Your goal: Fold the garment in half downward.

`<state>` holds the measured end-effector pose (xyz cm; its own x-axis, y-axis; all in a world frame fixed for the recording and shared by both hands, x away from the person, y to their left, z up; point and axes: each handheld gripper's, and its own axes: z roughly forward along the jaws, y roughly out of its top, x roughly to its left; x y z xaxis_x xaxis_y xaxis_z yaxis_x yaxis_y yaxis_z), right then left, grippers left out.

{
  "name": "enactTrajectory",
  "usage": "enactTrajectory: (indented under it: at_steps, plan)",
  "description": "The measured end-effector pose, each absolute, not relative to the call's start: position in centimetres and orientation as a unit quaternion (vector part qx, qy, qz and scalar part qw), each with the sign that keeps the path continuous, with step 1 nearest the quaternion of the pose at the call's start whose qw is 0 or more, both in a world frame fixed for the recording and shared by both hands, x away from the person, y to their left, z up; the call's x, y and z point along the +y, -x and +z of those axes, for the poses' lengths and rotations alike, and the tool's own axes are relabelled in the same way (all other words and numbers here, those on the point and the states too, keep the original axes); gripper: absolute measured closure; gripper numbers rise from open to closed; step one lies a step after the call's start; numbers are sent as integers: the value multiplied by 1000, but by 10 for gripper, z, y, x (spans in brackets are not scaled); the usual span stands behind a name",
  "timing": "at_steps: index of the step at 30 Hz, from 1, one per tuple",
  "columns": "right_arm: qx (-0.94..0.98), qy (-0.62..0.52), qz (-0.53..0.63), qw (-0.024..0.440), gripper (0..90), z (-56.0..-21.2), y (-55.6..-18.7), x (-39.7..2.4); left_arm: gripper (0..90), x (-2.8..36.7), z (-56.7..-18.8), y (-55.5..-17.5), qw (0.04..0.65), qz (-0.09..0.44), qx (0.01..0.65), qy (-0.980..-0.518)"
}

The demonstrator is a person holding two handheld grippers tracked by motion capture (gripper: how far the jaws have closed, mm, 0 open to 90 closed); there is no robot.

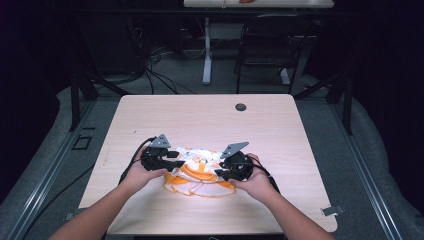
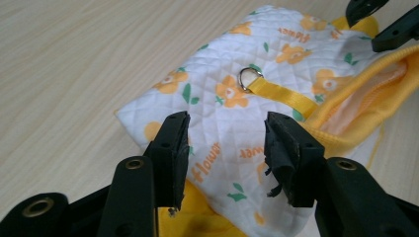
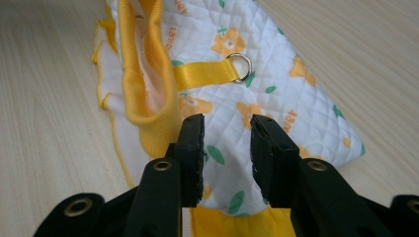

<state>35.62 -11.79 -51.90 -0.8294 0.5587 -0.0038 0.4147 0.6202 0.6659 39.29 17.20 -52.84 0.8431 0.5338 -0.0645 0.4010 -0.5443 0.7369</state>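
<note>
A small quilted white garment with orange flowers and yellow trim lies folded on the wooden table. My left gripper sits at its left end and my right gripper at its right end. In the left gripper view the open left gripper hovers over white quilted cloth, near a yellow strap with a metal ring. The right gripper is open above the cloth, beside the yellow ribbed edge and another ring. Neither pair of pads presses on fabric.
A round grommet hole sits near the table's far edge. Beyond the table stand a chair and a desk leg on dark floor. Bare wood surrounds the garment on all sides.
</note>
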Motion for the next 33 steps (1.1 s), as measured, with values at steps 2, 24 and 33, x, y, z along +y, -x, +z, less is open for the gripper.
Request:
enactTrajectory:
  at_steps: [2, 24, 33]
  plan:
    - [896, -268, 338, 102, 646, -521, -355, -117, 506, 171, -530, -389, 398, 81, 262, -875]
    - [909, -266, 310, 80, 538, -555, -337, -117, 403, 172, -561, -364, 368, 76, 214, -902]
    - [912, -267, 301, 84, 536, -559, -339, -117, 397, 170, -567, -364, 369, 73, 223, -899]
